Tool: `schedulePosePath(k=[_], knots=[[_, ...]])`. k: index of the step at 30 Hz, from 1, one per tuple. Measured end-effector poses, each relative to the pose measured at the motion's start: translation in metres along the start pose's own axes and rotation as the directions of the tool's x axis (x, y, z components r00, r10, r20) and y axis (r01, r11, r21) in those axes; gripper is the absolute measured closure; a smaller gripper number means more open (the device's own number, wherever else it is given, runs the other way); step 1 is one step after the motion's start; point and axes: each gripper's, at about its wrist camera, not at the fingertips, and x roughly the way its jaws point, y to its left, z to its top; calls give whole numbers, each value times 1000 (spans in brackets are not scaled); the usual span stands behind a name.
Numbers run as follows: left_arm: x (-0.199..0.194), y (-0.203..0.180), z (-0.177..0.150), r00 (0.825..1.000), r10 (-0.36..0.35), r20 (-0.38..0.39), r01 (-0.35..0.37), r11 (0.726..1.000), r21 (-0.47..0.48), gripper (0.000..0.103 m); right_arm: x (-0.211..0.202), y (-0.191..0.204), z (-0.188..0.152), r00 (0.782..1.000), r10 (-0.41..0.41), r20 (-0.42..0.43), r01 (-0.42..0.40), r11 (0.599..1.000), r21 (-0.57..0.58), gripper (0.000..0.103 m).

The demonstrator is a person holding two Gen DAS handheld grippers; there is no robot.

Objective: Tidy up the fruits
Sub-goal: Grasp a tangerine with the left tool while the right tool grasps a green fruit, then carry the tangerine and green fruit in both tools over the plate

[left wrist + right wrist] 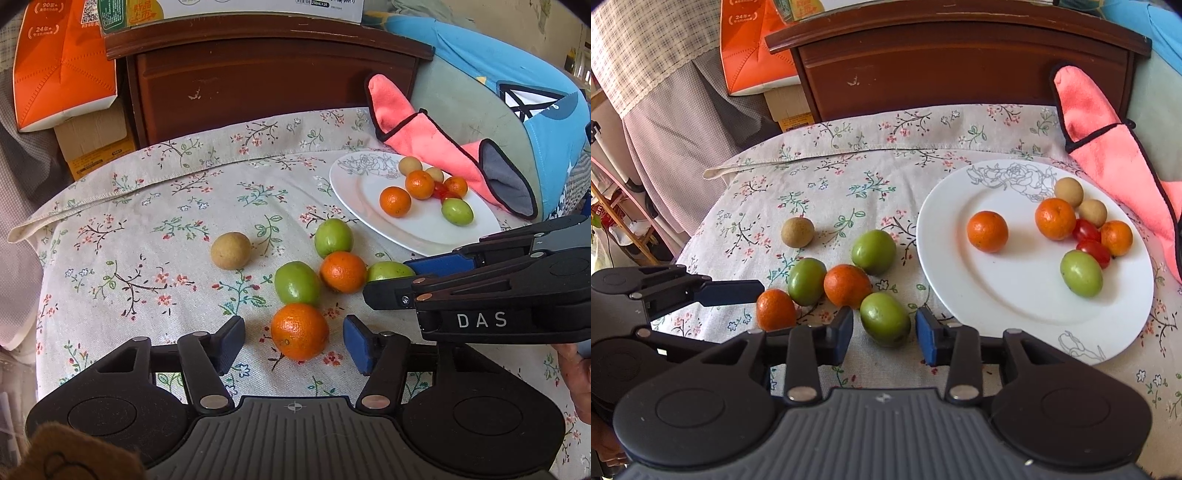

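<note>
While the left hand-held gripper (293,343) sits low over the flowered cloth (155,221), its blue pads stand apart on either side of an orange (299,331), not pressing it. Just ahead cluster a green fruit (297,282) and a second orange (342,271); a brown fruit (231,250) lies alone farther ahead to the left, with bare cloth around it. The white plate (354,192) lies ahead to the right.

From the right wrist, the right hand-held gripper (884,334) straddles a green fruit (885,319), jaws apart with slim gaps each side. The plate's rim (923,236) lies just right of it; the cloth's folded edge (820,157) runs well ahead.
</note>
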Motion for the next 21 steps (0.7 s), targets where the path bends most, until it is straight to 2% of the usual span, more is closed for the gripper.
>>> schedulePosePath(k=[2,3,5,13,21], knots=[[-1,-1,0,1000,-4,3,4,1000,8,60,0,0,0,1000,-1,-4,1,1000,-1,73],[-1,-1,0,1000,-10,2,10,1000,8,67,0,0,0,1000,0,-3,0,1000,1,73],[-1,-1,0,1000,-15,4,15,1000,4,74,0,0,1,1000,0,-4,0,1000,2,73],[-9,3,3,999,-23,22,24,999,-29,74,-10,6,5,1000,13,16,-13,1000,-20,74],[-33,0,22,994,-24,107,28,999,-38,74,-38,2,19,995,30,99,-30,1000,2,74]])
